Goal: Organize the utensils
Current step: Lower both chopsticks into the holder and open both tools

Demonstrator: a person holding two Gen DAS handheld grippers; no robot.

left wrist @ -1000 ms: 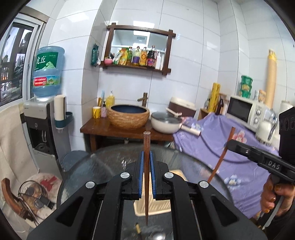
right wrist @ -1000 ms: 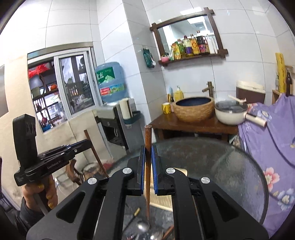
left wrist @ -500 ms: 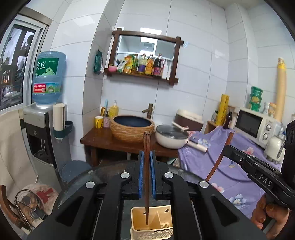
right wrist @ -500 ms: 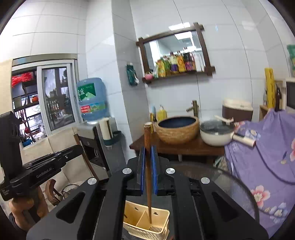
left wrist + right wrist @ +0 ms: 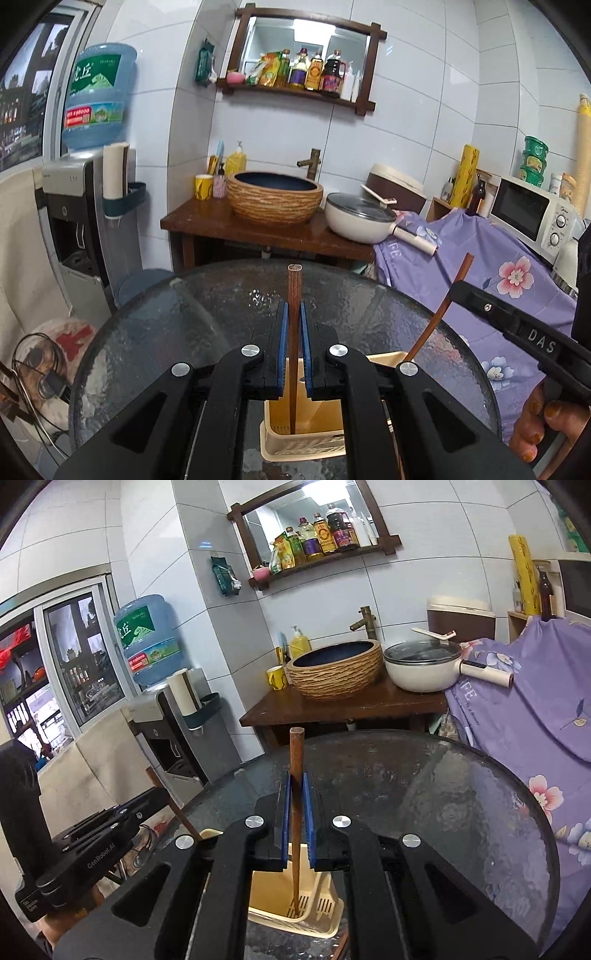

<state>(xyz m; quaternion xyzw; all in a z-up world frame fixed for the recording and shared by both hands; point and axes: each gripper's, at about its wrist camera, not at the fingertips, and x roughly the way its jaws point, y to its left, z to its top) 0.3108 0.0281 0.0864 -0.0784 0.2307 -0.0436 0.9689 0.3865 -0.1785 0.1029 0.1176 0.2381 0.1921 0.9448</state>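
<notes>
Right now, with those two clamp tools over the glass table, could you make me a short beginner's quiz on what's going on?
1. True or false: both grippers are empty.
2. Where does the tip of the left gripper's chopstick point? A) woven basin B) beige holder C) pan
3. What does the right gripper hold?

Key: 1 false, each is shut on a chopstick. 2 B. 3 a wooden chopstick, tip down in the holder.

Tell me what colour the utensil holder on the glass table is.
Cream-beige utensil holder, clearest in the right wrist view.
</notes>
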